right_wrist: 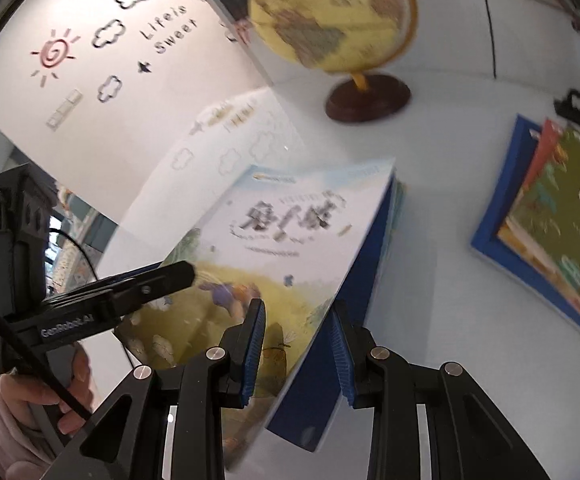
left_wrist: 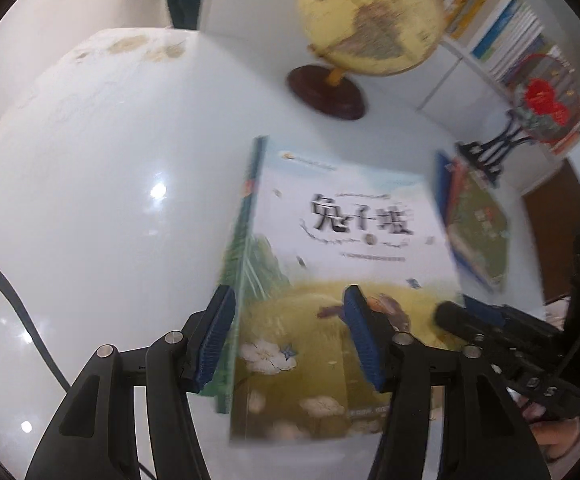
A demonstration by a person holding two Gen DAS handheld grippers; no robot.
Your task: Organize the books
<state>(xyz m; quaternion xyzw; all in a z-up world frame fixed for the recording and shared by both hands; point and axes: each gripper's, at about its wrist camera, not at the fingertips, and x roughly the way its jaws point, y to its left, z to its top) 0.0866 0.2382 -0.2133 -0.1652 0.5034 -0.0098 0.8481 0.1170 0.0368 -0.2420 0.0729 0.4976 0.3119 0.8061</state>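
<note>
The picture book (left_wrist: 342,264) is straddled at its spine edge by the left gripper (left_wrist: 290,336), jaws apart, and seems pinched at its other edge by the right gripper (right_wrist: 296,352) (blur hinders certainty). Stacking onto the books (right_wrist: 550,224) farther right is likely required next.

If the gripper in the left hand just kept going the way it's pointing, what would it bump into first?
Most likely the rabbit picture book: the left gripper straddles its near left edge, its fingers to either side of the spine. Depth is blurry, so contact is uncertain.
</note>
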